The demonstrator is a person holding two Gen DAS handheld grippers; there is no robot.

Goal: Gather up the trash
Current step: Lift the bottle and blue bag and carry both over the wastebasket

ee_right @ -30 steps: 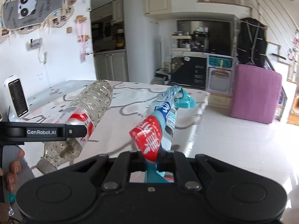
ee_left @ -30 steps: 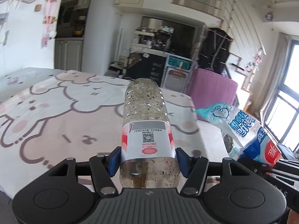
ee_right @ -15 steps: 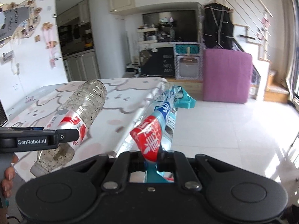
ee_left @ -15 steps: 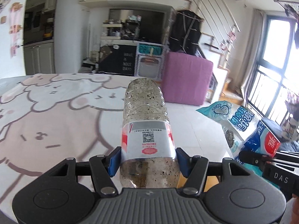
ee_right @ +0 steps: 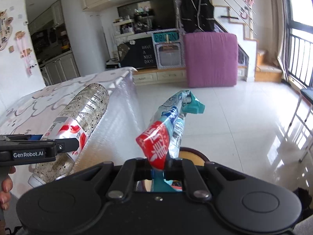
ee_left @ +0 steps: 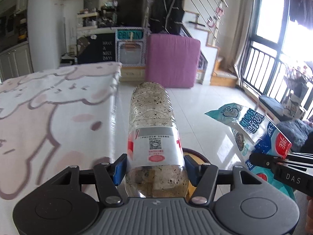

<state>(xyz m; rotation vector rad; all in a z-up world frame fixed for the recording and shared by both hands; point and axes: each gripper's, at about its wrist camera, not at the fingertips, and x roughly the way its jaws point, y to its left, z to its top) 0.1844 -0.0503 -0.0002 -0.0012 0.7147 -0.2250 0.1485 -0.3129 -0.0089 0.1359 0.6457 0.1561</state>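
My left gripper is shut on a dirty clear plastic bottle with a red and white label, held level and pointing forward past the table's right edge. The bottle also shows in the right wrist view, with the left gripper around it. My right gripper is shut on a crumpled blue and red snack wrapper that sticks up and forward. In the left wrist view the wrapper and the right gripper are at the right.
A table with a pink cartoon cloth lies to the left. A round brown rim shows on the floor just below both grippers. Across the white tiled floor stand a purple cushion and a cabinet; windows are at right.
Both grippers have swung right, off the table and over the floor, each keeping its hold. The brown rim has come into view below them.
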